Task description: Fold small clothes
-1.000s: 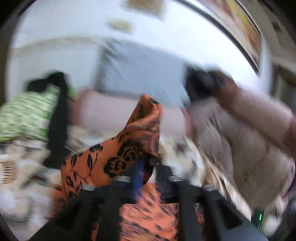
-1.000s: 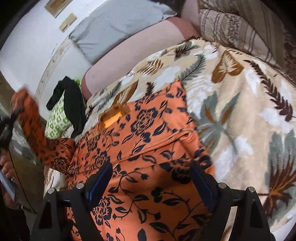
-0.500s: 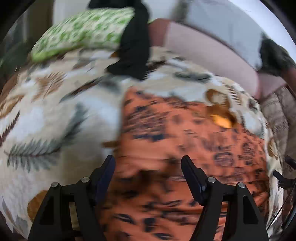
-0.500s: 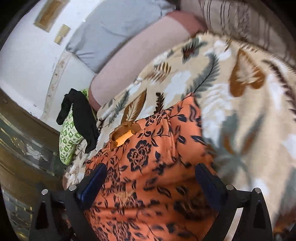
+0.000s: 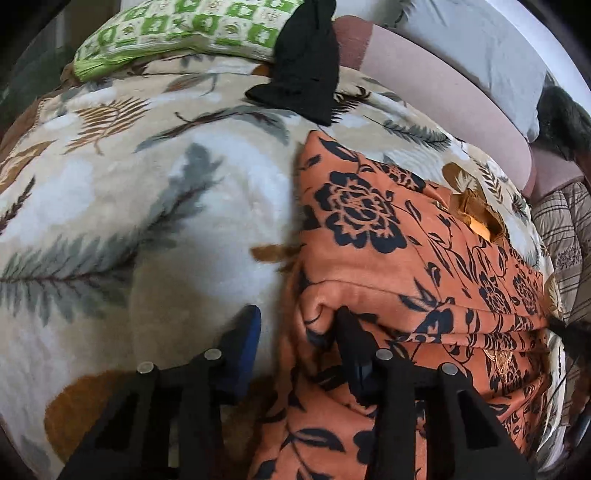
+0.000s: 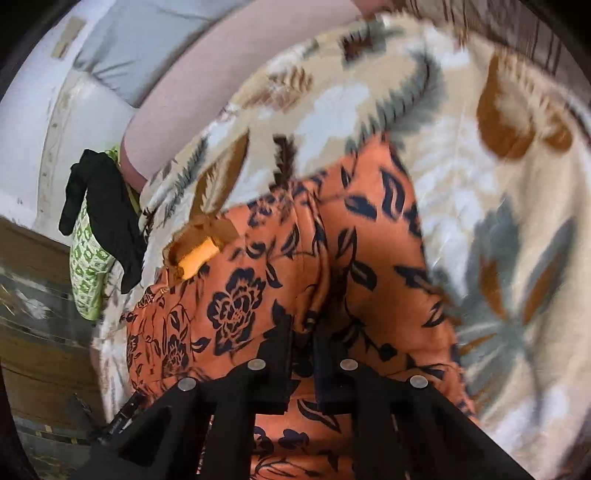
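Observation:
An orange garment with a black flower print (image 5: 369,229) lies on a leaf-patterned blanket (image 5: 147,203), one part folded across its body. My left gripper (image 5: 299,325) sits low over the garment's left edge. Its jaws are closing with that edge between them, and the blue pad (image 5: 247,339) stands clear of the cloth. In the right wrist view the same garment (image 6: 236,306) fills the middle, with an orange neck label (image 6: 195,254) at its far end. My right gripper (image 6: 304,336) is shut on a raised fold of it.
A black garment (image 5: 306,66) drapes over a green-and-white pillow (image 5: 177,29) at the far end. Behind them lie a pink bolster (image 5: 424,85) and a grey pillow (image 5: 480,48). A striped brown cloth (image 5: 561,229) lies at the right. The blanket (image 6: 498,184) spreads wide to the right of the garment.
My left gripper came down from holding part of the garment in the air to its left edge, and the jaws narrowed. My right gripper's wide jaws closed on a fold.

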